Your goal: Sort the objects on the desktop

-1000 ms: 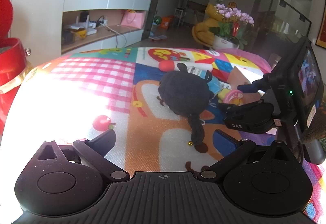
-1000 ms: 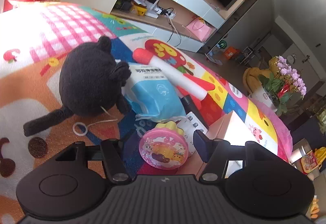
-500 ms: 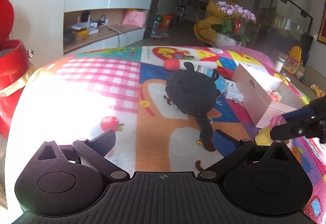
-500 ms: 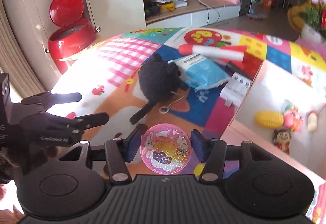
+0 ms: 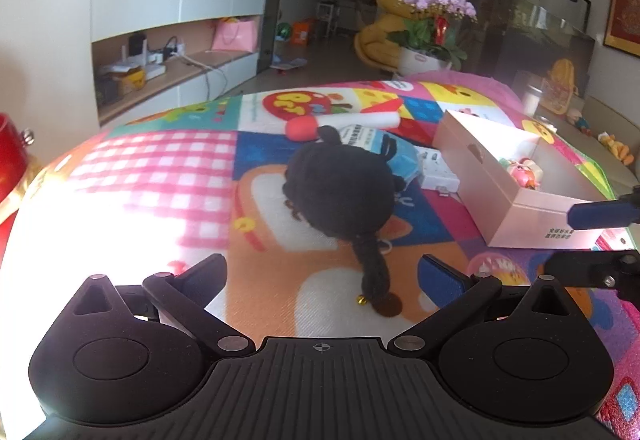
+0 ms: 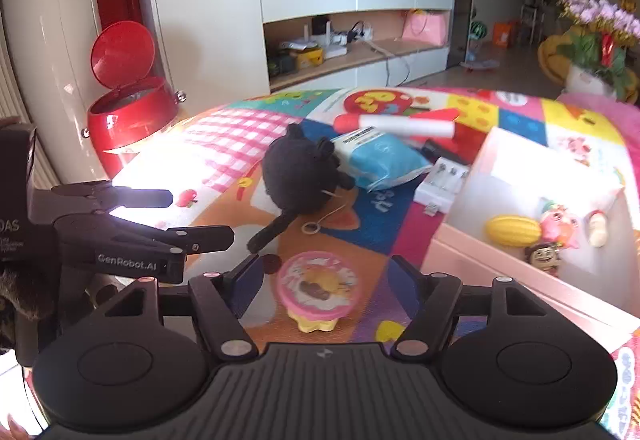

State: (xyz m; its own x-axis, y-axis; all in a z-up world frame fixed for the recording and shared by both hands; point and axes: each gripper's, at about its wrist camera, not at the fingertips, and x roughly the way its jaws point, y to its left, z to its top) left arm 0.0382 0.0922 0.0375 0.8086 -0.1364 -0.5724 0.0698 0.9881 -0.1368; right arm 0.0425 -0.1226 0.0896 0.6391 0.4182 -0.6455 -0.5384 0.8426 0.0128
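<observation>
**A:** Looking down our right gripper [image 6: 320,276], we've got the pink round toy [image 6: 319,288] sitting between the blue pads, but the jaws have just been opening and there's a clear gap on both sides now, so we're not squeezing it. It looks tipped, pink face up and its yellow base toward us. Whether it's resting on the mat [image 6: 224,155] or dropping, we can't tell.

**B:** Yep, and it's just left of the pink box [image 6: 472,252], outside its near wall. Inside the box we can see a yellow corn-shaped toy [image 6: 513,230], a pink figure [image 6: 560,224] and a little doll head [image 6: 543,257].

**A:** What about our left gripper [image 5: 322,276]?

**B:** Spread wide with nothing in it. It's hovering over the mat, and the tail of the black plush [image 5: 340,187] runs down between the fingers without touching them. A tiny gold bell [image 5: 362,300] sits at the tail tip.

**A:** Behind the plush we've got the blue packet [image 6: 380,159], touching it, then the red-and-white stick [image 6: 400,125] further back and a white battery charger [image 6: 442,183] beside the box.

**B:** And a red bin [image 6: 128,115] with its lid up off the mat's far left.
</observation>
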